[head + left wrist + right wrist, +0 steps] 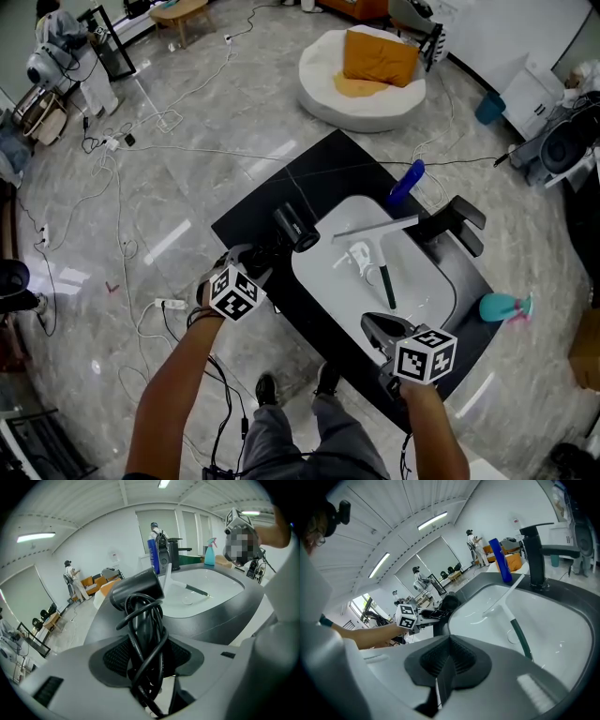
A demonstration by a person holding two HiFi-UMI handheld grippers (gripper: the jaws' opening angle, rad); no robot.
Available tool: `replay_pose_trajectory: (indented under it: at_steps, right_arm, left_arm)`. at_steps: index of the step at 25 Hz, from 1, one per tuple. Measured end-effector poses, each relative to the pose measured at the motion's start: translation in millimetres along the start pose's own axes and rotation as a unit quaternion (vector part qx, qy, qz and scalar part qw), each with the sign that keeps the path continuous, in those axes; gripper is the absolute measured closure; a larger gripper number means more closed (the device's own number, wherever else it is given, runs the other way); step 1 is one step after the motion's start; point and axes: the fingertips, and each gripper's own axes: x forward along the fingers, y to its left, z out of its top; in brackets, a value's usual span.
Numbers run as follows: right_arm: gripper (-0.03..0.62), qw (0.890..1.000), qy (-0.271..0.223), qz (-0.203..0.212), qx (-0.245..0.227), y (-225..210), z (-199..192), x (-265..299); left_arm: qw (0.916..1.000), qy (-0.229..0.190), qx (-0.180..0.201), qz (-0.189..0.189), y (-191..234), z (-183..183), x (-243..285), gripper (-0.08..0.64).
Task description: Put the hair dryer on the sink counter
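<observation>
- Fingers of the left gripper are closed on the handle of the black hair dryer, which is wrapped in its own cord.
- The hair dryer is held over the left part of the black sink counter, its barrel just beside the rim of the white basin; whether it touches the counter cannot be told.
- The right gripper is seen with its jaws pressed together and nothing between them, at the basin's near rim.
- A squeegee is laid in the basin.
- A black faucet, a blue bottle and a teal spray bottle are set around the basin.
</observation>
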Motion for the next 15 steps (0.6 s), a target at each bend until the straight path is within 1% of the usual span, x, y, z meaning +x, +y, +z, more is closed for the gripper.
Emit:
replay_pose_trajectory:
  at_steps: [3, 6, 11, 13, 15]
  right_arm:
    - [0.581, 1.000, 0.002, 0.001, 0.014, -4, -9, 0]
    - [0.581, 1.000, 0.004, 0.001, 0.029, -7, -20, 1]
    - [0.581, 0.998, 0.003, -0.001, 0.058, -17, -34, 0]
    - [0.581, 0.997, -0.001, -0.002, 0.072, -20, -36, -3]
    - [0.581, 0.997, -0.005, -0.005, 0.080, -22, -36, -8]
  left_arm:
    - [0.9997, -0.008, -0.021, 0.008, 0, -1, -1, 0.347]
    - [0.9983, -0.020, -0.051, 0.018, 1, -4, -3, 0.347]
    - [0.9903, -0.049, -0.128, 0.023, 5, -8, -5, 0.345]
    - [0.9899, -0.047, -0.132, 0.021, 3, -8, -6, 0.345]
    - [0.9914, -0.040, -0.123, 0.019, 0, -8, -6, 0.345]
